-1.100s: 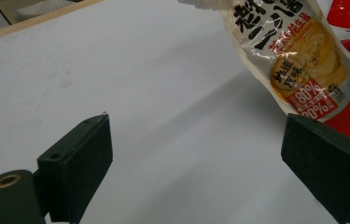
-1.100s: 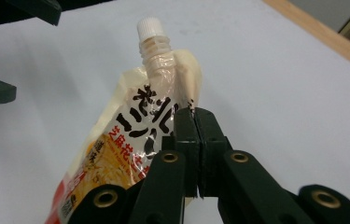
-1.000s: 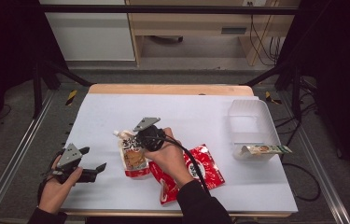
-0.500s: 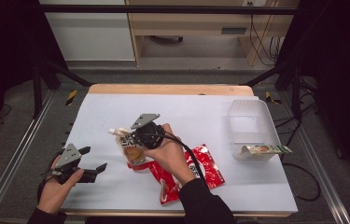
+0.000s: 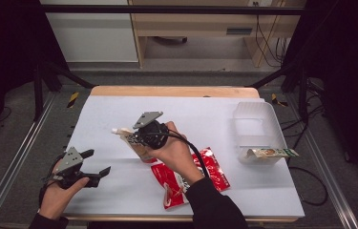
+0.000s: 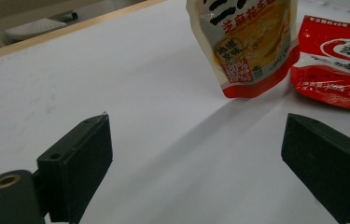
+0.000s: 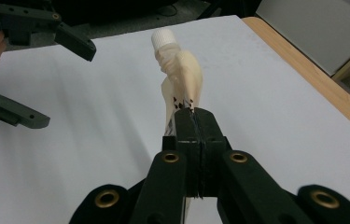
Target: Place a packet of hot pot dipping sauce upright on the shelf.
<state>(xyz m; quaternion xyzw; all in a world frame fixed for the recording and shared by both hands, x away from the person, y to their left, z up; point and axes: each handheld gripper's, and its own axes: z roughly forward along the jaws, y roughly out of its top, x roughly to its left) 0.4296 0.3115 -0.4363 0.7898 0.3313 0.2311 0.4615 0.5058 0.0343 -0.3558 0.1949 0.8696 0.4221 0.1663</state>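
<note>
One orange-and-cream spouted pouch [image 5: 136, 144], white-capped

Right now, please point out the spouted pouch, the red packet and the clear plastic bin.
spouted pouch [image 7: 182, 77], right gripper view, on its crumpled neck below the white cap
red packet [image 5: 212, 171], high view, on its right part
clear plastic bin [image 5: 276, 130], high view, on its right wall

A lab-style recording bay. A white-topped table [image 5: 243, 191] stands inside a black metal frame [image 5: 167, 9] with dark curtains. Cables [image 5: 262, 33] trail by a wooden desk [image 5: 200, 24]
</note>
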